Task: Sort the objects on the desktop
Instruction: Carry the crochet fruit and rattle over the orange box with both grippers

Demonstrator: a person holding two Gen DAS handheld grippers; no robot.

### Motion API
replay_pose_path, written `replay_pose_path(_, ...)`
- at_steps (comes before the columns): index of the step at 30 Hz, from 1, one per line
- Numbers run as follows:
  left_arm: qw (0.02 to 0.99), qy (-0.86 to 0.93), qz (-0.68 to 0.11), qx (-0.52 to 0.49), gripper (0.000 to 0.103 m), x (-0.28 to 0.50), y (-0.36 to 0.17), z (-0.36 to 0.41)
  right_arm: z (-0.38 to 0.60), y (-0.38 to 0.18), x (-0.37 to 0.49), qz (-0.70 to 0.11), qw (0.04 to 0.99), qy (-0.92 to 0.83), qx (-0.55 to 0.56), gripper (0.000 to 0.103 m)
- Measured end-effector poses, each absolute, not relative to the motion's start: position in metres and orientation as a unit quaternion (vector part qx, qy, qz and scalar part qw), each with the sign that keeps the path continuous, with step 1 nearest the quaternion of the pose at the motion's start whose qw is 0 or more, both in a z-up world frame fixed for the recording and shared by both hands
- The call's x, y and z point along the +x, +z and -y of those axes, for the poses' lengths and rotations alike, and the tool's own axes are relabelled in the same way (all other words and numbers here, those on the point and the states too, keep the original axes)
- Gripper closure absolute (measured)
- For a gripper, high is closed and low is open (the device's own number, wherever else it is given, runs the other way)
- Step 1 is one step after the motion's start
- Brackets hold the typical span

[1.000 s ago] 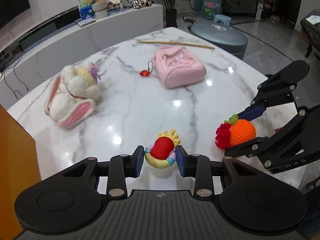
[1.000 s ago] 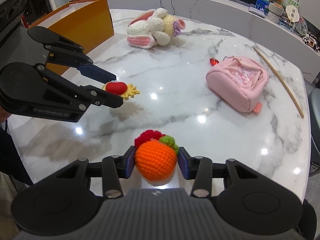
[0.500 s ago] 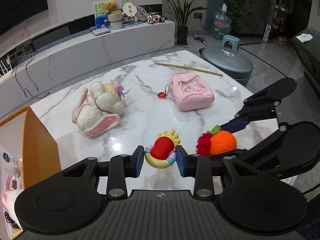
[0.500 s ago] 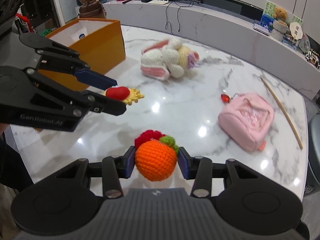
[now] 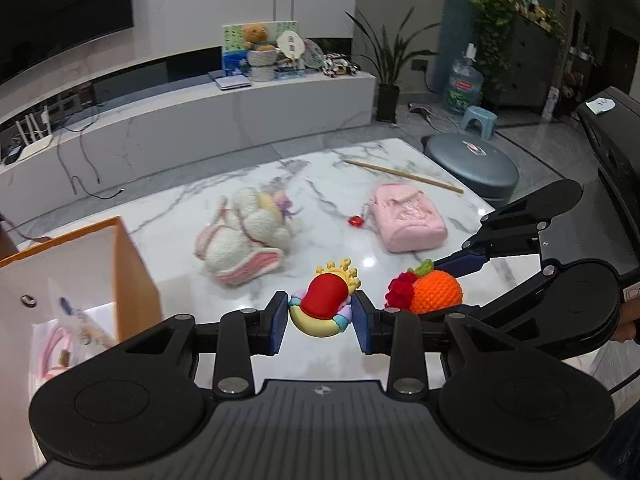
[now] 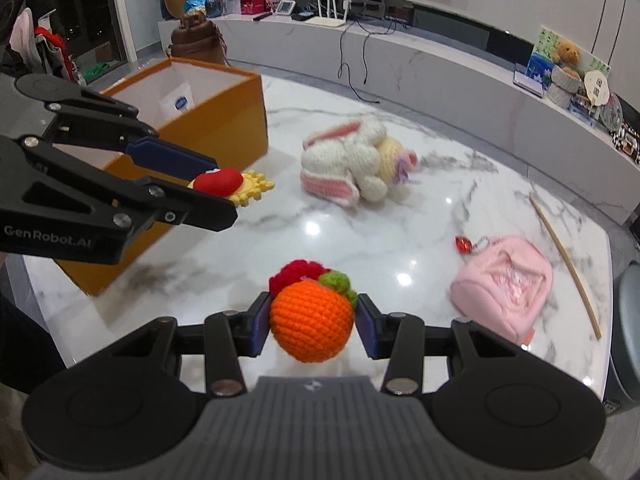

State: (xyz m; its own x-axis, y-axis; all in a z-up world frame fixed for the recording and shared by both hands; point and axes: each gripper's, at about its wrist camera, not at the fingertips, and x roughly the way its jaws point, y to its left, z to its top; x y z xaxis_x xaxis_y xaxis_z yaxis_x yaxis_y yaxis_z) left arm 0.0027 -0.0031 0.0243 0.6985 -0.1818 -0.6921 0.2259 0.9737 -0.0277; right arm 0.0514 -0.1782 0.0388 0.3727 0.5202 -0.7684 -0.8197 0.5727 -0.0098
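Between the right hand-held gripper's (image 6: 312,322) pads, crocheted orange (image 6: 311,326).

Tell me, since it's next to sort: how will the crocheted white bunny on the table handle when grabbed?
The crocheted white bunny looks soft: yarn stitches and slumped limbs suggest it squashes under pads. Its pink-lined ears lie splayed flat, so they would probably dangle when lifted. It looks likely light for its bulk, and the knit should resist slipping.
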Motion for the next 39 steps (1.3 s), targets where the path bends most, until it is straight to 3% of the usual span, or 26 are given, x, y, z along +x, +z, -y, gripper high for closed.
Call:
replay_pose_path(19,0.947,-0.005,-0.312,-0.073,0.064,-0.034,0.073,-0.124,0.084,0.085,0.021,-0.308,0.809,0.46,-0.198,0.056)
replay_pose_path(39,0.921,0.083,-0.367,-0.101,0.064,-0.031,0.045,-0.209,-0.028,0.087,-0.008,-0.28,0.786,0.508,-0.216,0.056)
